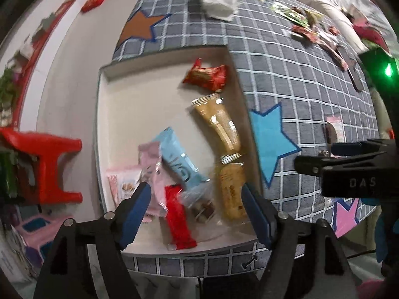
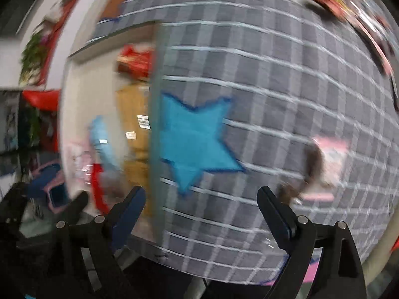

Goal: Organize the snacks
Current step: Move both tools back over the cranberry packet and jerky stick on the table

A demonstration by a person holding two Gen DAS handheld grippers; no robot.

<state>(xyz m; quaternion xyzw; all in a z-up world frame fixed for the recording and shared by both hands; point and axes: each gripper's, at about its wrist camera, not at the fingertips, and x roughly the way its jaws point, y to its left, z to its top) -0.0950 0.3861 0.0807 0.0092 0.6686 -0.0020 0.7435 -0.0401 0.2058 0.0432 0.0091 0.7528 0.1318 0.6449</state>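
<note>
Several wrapped snacks already lay in the white tray (image 1: pixel 104 129), which sat on the grey checked cloth (image 1: pixel 286 74) at its left edge, and I read that as the sorting being well under way. Inside it I could make out a red-brown packet (image 1: pixel 207 74) at the far end, two tan biscuit sleeves (image 1: pixel 219 124) end to end along the right wall, a light blue bar (image 1: pixel 179 159), a pale pink bar (image 1: pixel 152 172) overlapping it, a red bar (image 1: pixel 178 221) nearest me, a pink-and-white pouch (image 1: pixel 124 184) at the left, and a clear wrapper with something dark inside, too blurred to name. My left gripper (image 1: pixel 195 214) hovered over the near end of the tray with its fingers spread and nothing between them, which I took as a drop just finished or a straightening about to begin. My right gripper (image 2: pixel 200 216) was out over the cloth beside the blue star patch (image 2: pixel 194 139), fingers released and empty, angled toward a loose pink packet (image 2: pixel 329 159) lying well apart from the tray; that looked like my next pick. More packets (image 1: pixel 316 30) sat scattered at the far side of the cloth, not yet gathered
</note>
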